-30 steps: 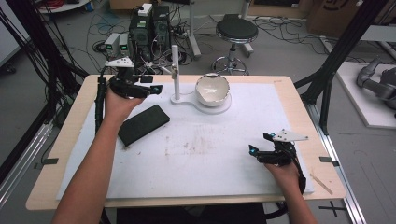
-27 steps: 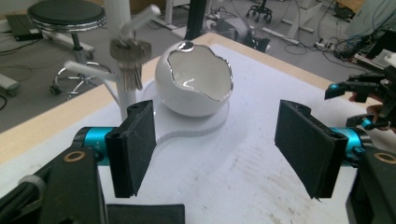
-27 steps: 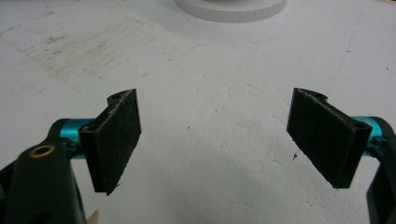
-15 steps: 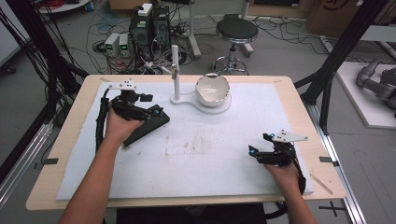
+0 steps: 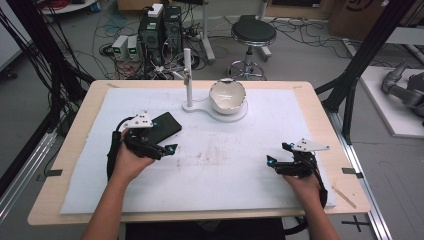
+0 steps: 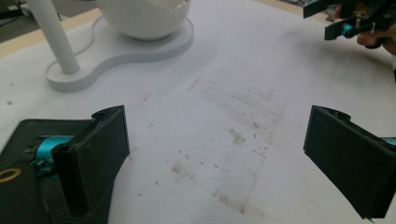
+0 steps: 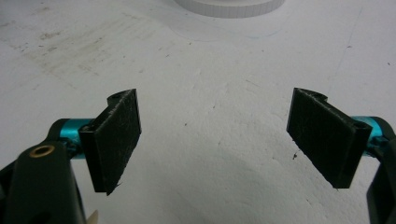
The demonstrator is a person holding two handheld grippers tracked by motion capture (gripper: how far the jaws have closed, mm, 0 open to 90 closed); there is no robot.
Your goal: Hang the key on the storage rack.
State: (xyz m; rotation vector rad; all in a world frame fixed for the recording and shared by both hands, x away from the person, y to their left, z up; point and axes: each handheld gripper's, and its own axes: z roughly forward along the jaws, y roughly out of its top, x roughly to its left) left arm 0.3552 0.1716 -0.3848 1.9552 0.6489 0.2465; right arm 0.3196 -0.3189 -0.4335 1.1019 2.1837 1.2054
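A flat black case [image 5: 165,124] lies on the white mat, left of centre. My left gripper [image 5: 170,149] hovers just in front of it, pointing right. Its jaws have just been opening and stand wide, with only bare mat between them. In the left gripper view [image 6: 217,140] the black case [image 6: 23,191] lies under the left jaw. My right gripper [image 5: 270,161] rests near the front right of the mat, pointing left, open and holding nothing [image 7: 215,130]. It also shows far off as the right gripper [image 6: 355,23] in the left gripper view.
A white bowl [image 5: 227,95] sits on a white base [image 5: 240,116] with an upright post [image 5: 187,70] at the back centre of the mat. The bowl [image 6: 144,18] and post [image 6: 53,37] stand ahead of my left gripper. The mat's middle [image 5: 220,155] is stained.
My left gripper has come down from the table's back left, over the black case, toward the front, and its jaws have spread wider. The right gripper has stayed put.
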